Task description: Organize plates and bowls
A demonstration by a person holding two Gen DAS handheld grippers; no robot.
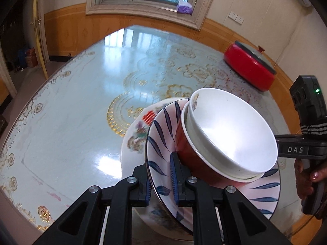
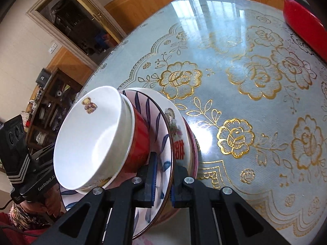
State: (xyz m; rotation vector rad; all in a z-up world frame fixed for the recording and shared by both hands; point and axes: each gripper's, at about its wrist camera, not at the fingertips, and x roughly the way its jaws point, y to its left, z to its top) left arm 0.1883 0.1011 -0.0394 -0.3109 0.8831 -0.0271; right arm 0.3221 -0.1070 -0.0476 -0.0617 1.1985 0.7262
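A stack of dishes is held between both grippers above the table. A white bowl (image 1: 231,130) (image 2: 92,134) with a bear print nests in a red bowl (image 1: 190,155) (image 2: 141,140). Both sit on a blue-leaf plate (image 1: 161,130) (image 2: 161,153), which lies on a larger flowered plate (image 1: 134,134) (image 2: 179,130). My left gripper (image 1: 161,181) is shut on the blue-leaf plate's rim. My right gripper (image 2: 163,183) is shut on the opposite rim of the same plate. The stack looks tilted in both views.
The round table (image 1: 71,112) (image 2: 255,102) has a glossy blue cover with gold flowers. A red pot with a dark lid (image 1: 249,67) (image 2: 302,20) stands at the far right. A doorway and a cabinet lie beyond the table's left edge.
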